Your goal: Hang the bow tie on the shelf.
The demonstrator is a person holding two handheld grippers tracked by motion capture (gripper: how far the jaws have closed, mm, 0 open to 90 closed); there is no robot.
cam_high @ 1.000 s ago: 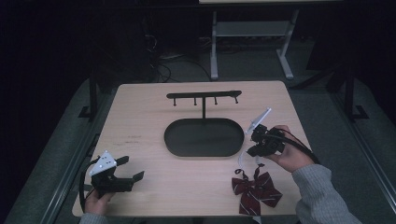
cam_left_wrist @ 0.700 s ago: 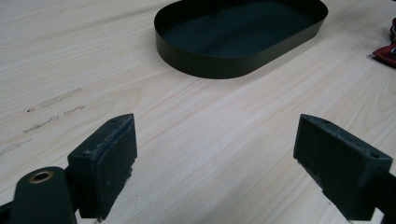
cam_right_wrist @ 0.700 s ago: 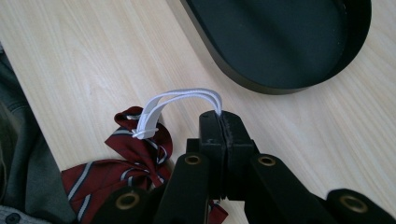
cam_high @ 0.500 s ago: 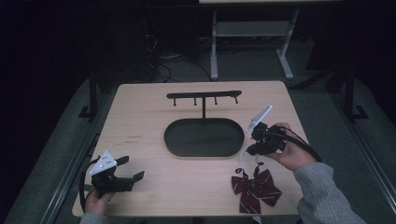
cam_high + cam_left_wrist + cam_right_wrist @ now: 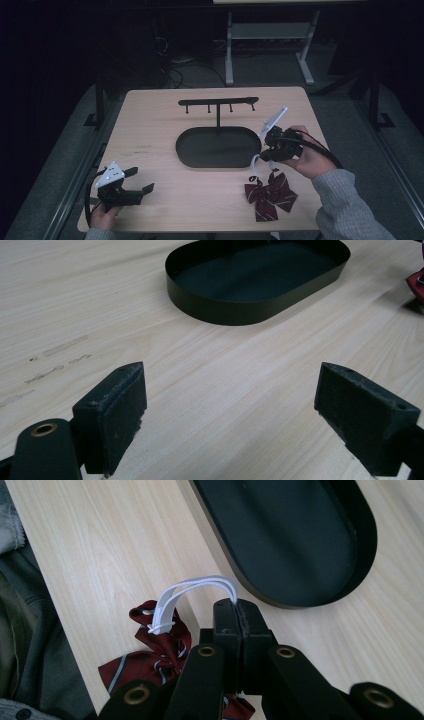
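A dark red striped bow tie (image 5: pixel 270 195) lies on the table near the front right; its white elastic loop (image 5: pixel 255 164) rises from it. My right gripper (image 5: pixel 266 155) is shut on that loop (image 5: pixel 197 586), above the bow tie (image 5: pixel 150 650) and beside the right end of the black oval tray (image 5: pixel 218 146). A black T-shaped stand with small hooks (image 5: pixel 219 103) rises from the tray's far side. My left gripper (image 5: pixel 140 181) rests open at the front left corner, its pads (image 5: pixel 114 411) wide apart over bare wood, facing the tray (image 5: pixel 235 315).
The wooden table (image 5: pixel 150 130) has faint scuff marks left of the tray. Dark floor, cables and a grey frame (image 5: pixel 267 35) lie beyond the far edge. The person's grey sleeve (image 5: pixel 345 205) comes in at the front right.
The right gripper has shifted slightly with the elastic loop pinched in it, drawing the loop up from the bow tie. The left gripper has stayed put.
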